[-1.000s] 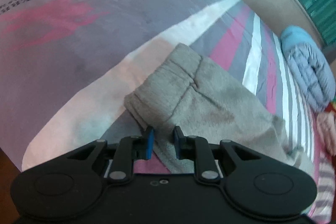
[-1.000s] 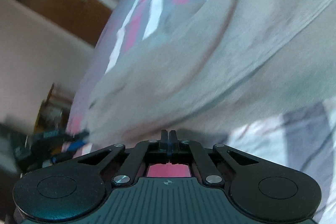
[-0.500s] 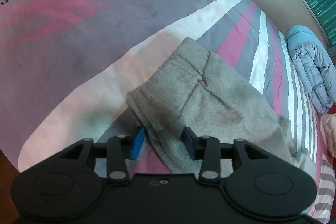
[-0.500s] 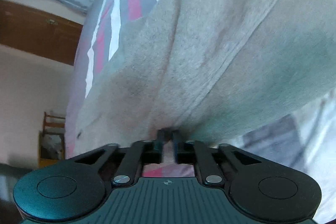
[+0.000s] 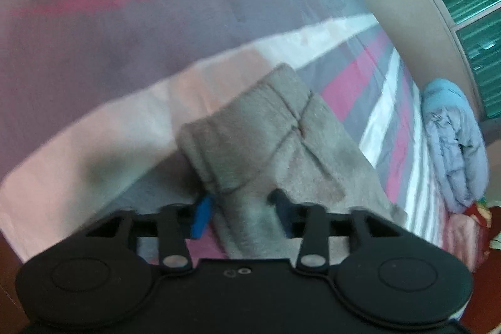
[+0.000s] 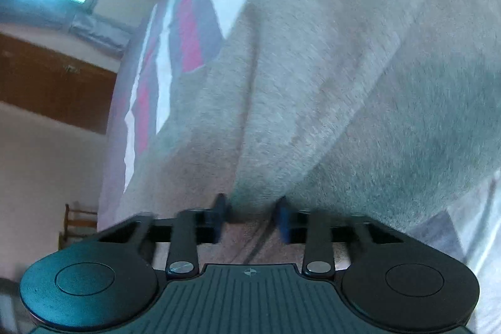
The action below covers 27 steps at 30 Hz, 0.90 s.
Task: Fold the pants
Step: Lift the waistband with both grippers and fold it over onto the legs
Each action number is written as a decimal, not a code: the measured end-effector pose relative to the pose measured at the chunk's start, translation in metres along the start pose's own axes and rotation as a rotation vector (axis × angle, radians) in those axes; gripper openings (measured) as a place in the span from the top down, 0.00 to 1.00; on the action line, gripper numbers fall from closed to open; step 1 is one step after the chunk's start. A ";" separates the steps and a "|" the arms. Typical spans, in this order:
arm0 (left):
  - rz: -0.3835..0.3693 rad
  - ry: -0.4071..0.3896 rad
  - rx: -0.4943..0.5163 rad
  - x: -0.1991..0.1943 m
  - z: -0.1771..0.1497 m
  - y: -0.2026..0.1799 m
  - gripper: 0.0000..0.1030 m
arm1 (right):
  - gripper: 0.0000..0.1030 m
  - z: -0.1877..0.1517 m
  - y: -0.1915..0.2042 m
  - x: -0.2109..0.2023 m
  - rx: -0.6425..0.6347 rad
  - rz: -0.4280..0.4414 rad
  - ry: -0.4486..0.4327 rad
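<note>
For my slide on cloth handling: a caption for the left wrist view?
Left gripper closing around the edge of grey pants on a striped bedsheet.

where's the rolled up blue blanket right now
In the left wrist view the blue blanket lies at the far right edge of the striped bedsheet, below the window, right of the grey pants.

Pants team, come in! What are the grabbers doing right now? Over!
Left gripper closing on grey pants, cloth between the pads. Right gripper closing too, pants fold between. Pants part-folded on striped bedsheet. Nothing in the way.
</note>
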<state>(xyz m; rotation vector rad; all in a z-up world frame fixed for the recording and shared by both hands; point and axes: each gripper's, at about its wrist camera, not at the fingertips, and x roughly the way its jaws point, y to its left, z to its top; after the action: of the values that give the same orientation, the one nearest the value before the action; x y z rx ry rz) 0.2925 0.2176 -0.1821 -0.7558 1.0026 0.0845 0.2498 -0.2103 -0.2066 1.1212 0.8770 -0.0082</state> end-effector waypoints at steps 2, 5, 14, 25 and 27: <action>0.014 -0.015 0.041 -0.005 0.000 -0.005 0.78 | 0.89 -0.002 0.007 -0.007 -0.058 0.020 -0.020; 0.016 -0.005 0.063 -0.008 0.003 -0.007 0.78 | 0.90 -0.010 0.029 -0.021 -0.185 0.053 -0.042; 0.025 0.042 0.079 -0.005 0.011 -0.008 0.80 | 0.90 -0.035 0.027 -0.017 -0.253 0.003 0.015; -0.031 -0.093 0.104 -0.030 0.019 -0.022 0.93 | 0.90 -0.034 0.034 -0.027 -0.251 0.037 -0.008; 0.019 -0.065 0.102 -0.017 0.019 -0.017 0.93 | 0.90 -0.033 0.035 -0.022 -0.256 0.038 -0.005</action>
<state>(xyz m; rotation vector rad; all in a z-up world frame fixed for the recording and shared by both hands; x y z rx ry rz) 0.3039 0.2212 -0.1533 -0.6464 0.9456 0.0735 0.2296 -0.1772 -0.1703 0.8976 0.8267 0.1295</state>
